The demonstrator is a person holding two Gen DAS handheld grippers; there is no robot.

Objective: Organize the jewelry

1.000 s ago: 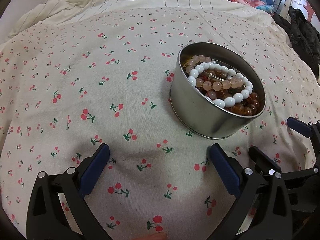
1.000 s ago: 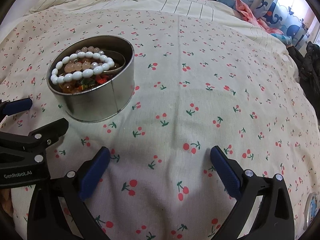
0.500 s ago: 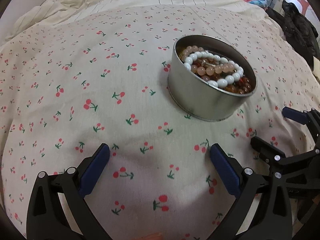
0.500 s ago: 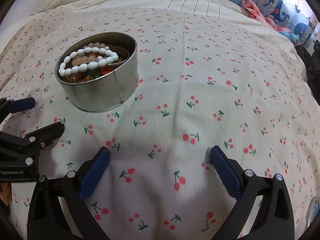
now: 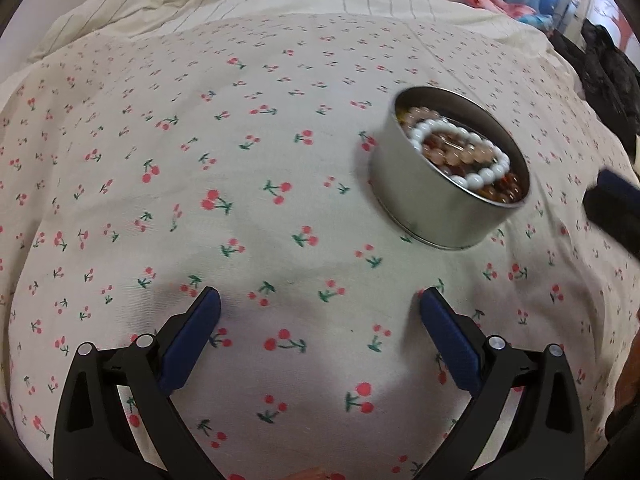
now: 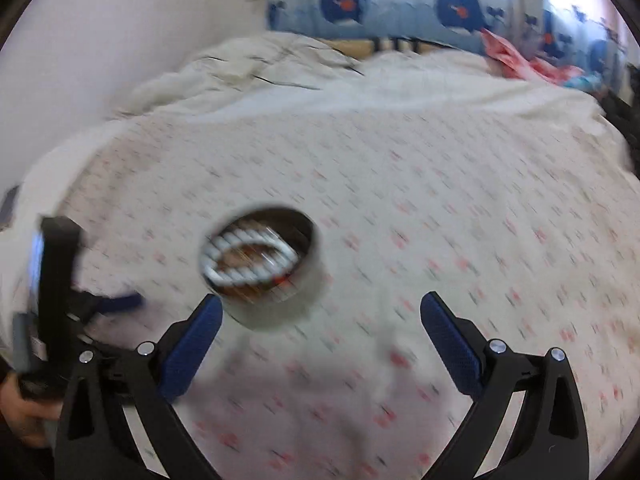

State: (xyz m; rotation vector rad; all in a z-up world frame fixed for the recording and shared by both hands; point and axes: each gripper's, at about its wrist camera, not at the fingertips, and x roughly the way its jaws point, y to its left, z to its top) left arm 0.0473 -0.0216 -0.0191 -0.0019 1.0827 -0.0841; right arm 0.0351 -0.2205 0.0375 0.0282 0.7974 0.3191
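A round silver tin [image 5: 436, 200] stands on the cherry-print bedspread [image 5: 240, 200], holding several bead bracelets, with a white bead bracelet [image 5: 460, 152] on top. My left gripper [image 5: 320, 312] is open and empty, low over the cloth, with the tin ahead to its right. My right gripper [image 6: 320, 316] is open and empty. In the blurred right wrist view the tin [image 6: 272, 280] sits just ahead of the left finger, with the white bracelet [image 6: 248, 256] showing. The left gripper [image 6: 60, 300] appears at that view's left edge.
A striped cream duvet [image 5: 280, 4] with black cables lies bunched at the far side. Whale-print pillows [image 6: 400, 4] and pink cloth [image 6: 516, 60] are at the headboard. Dark clothing [image 5: 608, 76] lies at the right edge. A white wall [image 6: 120, 20] is on the left.
Both grippers have pulled back and lifted away from the tin. The right wrist view has tilted up sharply and is motion-blurred, so the tin looks smaller and farther. Both stay open.
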